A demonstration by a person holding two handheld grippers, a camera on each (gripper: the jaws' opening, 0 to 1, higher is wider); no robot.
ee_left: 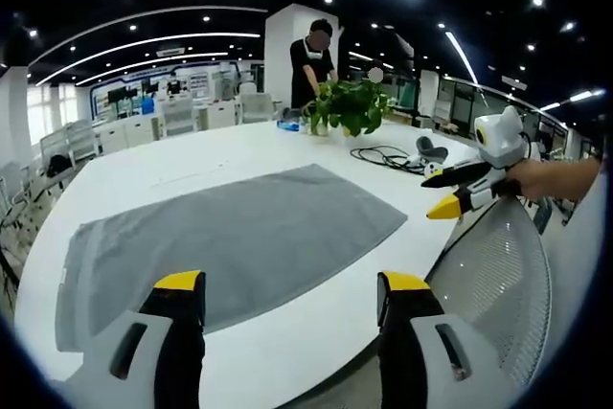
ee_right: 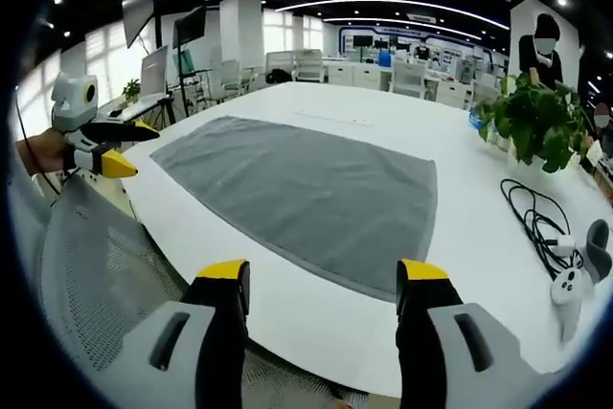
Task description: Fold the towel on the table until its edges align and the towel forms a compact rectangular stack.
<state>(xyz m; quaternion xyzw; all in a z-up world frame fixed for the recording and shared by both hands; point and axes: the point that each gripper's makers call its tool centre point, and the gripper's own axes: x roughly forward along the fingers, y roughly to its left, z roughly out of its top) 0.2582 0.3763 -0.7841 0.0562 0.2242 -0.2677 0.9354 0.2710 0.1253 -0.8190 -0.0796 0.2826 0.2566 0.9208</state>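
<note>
My left gripper (ee_left: 287, 284) hangs w/ jaws spread wide, nothing between them, above the near edge of the white table (ee_left: 134, 174). The grey towel (ee_left: 239, 232) lies flat and unfolded on the table, one long side running close along that near edge, not touching my jaws. My right gripper (ee_right: 324, 273) is also released, jaws apart and empty, over the same edge, w/ the towel (ee_right: 306, 193) just beyond the tips. In the right gripper view my left gripper (ee_right: 101, 146) shows off the table's left end, jaws parted, above a mesh chair back (ee_right: 96, 275). A potted plant (ee_right: 536, 122) stands at the far edge; a black cable (ee_right: 536, 217) and a white controller (ee_right: 575, 284) lie toward the right-hand end. A person (ee_left: 311, 64) stands behind the plant (ee_left: 350, 107).
</note>
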